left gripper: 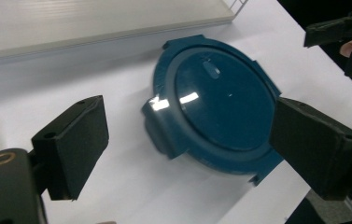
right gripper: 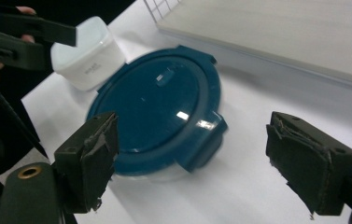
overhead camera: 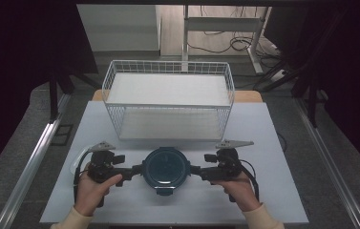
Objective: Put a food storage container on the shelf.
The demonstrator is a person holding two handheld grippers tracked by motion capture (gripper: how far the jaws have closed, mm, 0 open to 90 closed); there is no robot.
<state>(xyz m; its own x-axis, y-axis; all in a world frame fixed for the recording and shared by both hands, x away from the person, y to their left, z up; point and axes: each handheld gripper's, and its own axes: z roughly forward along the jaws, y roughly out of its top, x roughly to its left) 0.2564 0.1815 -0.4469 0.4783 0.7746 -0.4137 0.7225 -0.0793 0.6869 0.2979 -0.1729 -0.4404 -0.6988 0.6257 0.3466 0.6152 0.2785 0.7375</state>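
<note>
We note the wire basket (overhead camera: 168, 98) beyond both tools. The round blue-lidded container (overhead camera: 166, 167) sits between left tool (overhead camera: 137, 170) and right tool (overhead camera: 195, 170), both gaping, unclamped. Rigid, glossy, likely slippery; we favour its latch tabs (right gripper: 205, 137).

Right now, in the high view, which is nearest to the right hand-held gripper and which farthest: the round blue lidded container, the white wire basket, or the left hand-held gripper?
1. Round blue lidded container: just beside the right hand-held gripper, at the table's front middle.
2. Left hand-held gripper: across the container, on its far side.
3. White wire basket: behind, toward the table's back.
</note>
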